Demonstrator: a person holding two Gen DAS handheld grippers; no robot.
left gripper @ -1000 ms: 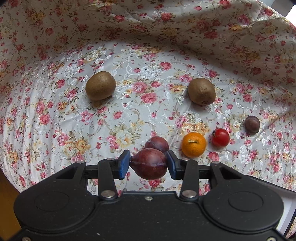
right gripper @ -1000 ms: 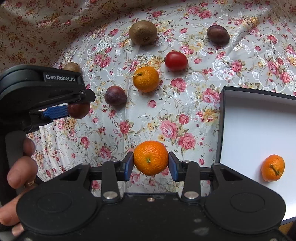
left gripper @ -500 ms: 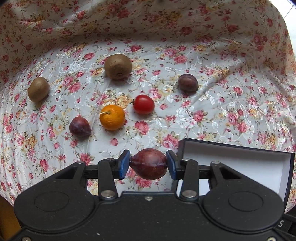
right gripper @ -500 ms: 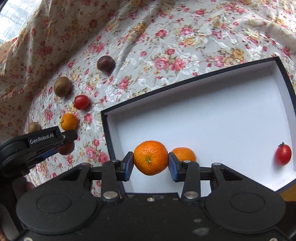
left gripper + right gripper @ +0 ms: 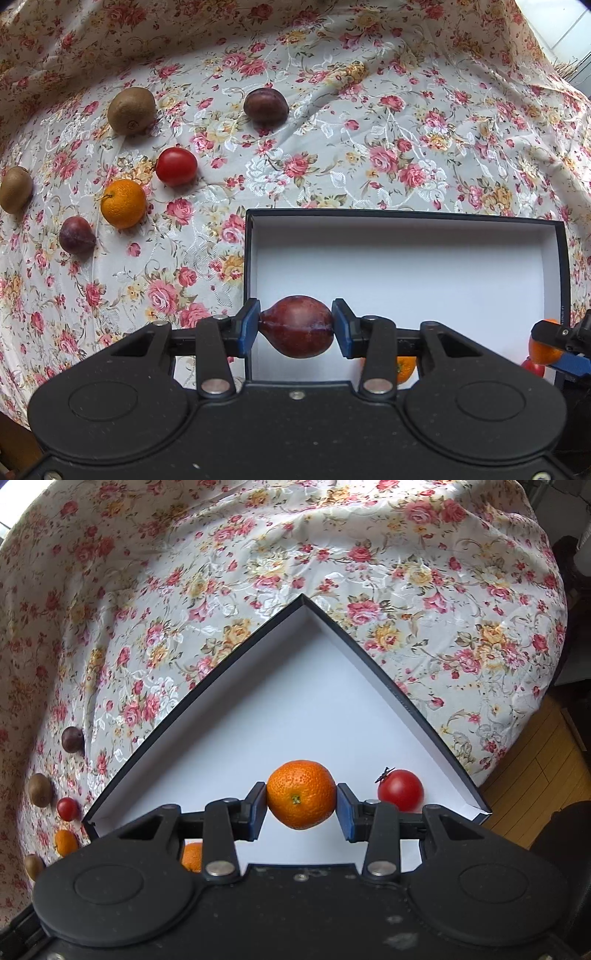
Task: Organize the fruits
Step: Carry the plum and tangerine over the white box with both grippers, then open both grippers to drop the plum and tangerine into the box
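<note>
My left gripper [image 5: 295, 326] is shut on a dark red plum [image 5: 297, 326] and holds it over the near left corner of the black box with a white inside [image 5: 402, 273]. My right gripper [image 5: 301, 801] is shut on an orange tangerine [image 5: 301, 799] above the same box [image 5: 280, 701]; it also shows at the right edge of the left wrist view [image 5: 554, 341]. Inside the box lie a red tomato [image 5: 400, 790] and another tangerine [image 5: 192, 856].
On the floral cloth left of the box lie two kiwis [image 5: 132, 110] [image 5: 14, 189], two plums [image 5: 266, 106] [image 5: 76, 234], a tomato [image 5: 176, 166] and a tangerine [image 5: 123, 204]. A wooden floor [image 5: 532, 782] shows past the table's right edge.
Both grippers have swung right with their fruit and come over the box. The right one has turned towards the box's far corner.
</note>
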